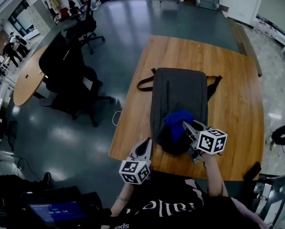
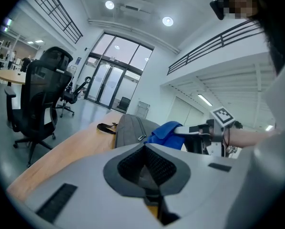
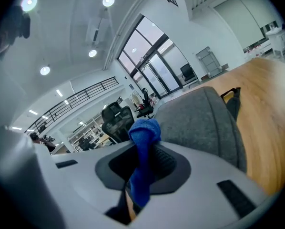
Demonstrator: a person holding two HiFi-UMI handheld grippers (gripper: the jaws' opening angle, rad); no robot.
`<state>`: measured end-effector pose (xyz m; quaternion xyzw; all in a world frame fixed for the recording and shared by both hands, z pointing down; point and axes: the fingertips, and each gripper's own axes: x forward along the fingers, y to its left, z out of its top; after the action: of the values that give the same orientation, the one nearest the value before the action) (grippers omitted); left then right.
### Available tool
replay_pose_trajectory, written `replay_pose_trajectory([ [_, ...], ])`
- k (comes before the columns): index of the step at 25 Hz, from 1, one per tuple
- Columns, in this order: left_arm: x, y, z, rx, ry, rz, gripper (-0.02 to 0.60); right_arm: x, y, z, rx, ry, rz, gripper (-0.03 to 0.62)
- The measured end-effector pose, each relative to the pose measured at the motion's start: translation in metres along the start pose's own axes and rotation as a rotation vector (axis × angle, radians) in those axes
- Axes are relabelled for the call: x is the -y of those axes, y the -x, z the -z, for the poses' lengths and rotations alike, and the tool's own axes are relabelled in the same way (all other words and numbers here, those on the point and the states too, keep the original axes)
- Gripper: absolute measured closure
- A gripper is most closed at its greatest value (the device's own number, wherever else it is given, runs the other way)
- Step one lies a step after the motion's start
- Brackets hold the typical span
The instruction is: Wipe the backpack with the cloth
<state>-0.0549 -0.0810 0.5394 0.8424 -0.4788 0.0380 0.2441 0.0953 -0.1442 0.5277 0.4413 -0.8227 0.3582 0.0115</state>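
Note:
A dark grey backpack (image 1: pixel 178 97) lies flat on the wooden table (image 1: pixel 238 99), its brown strap toward the far left. My right gripper (image 1: pixel 185 125) is over the backpack's near end, shut on a bunched blue cloth (image 1: pixel 177 119). In the right gripper view the cloth (image 3: pixel 142 142) stands up between the jaws with the backpack (image 3: pixel 199 118) just beyond. My left gripper (image 1: pixel 147 143) hovers at the table's near edge, left of the backpack, jaws shut with nothing in them. The left gripper view shows the backpack (image 2: pixel 130 127), the cloth (image 2: pixel 164 131) and the right gripper (image 2: pixel 202 131) ahead.
Black office chairs (image 1: pixel 61 73) stand on the floor left of the table, beside a rounded wooden desk (image 1: pixel 25 82). A dark object (image 1: pixel 252 171) lies at the table's near right corner. A person's leg (image 1: pixel 283 135) shows at the right edge.

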Motion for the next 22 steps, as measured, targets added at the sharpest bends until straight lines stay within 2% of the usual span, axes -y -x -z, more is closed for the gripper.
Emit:
replay_pose_trajectory([
  [12, 0.053, -0.033, 0.003, -0.031, -0.038, 0.061, 0.583, 0.085, 0.083, -0.010, 0.047, -0.057, 0.144, 0.539],
  [22, 0.082, -0.042, 0.016, -0.031, -0.047, 0.026, 0.583, 0.147, 0.130, -0.008, 0.056, -0.090, 0.204, 0.539],
])
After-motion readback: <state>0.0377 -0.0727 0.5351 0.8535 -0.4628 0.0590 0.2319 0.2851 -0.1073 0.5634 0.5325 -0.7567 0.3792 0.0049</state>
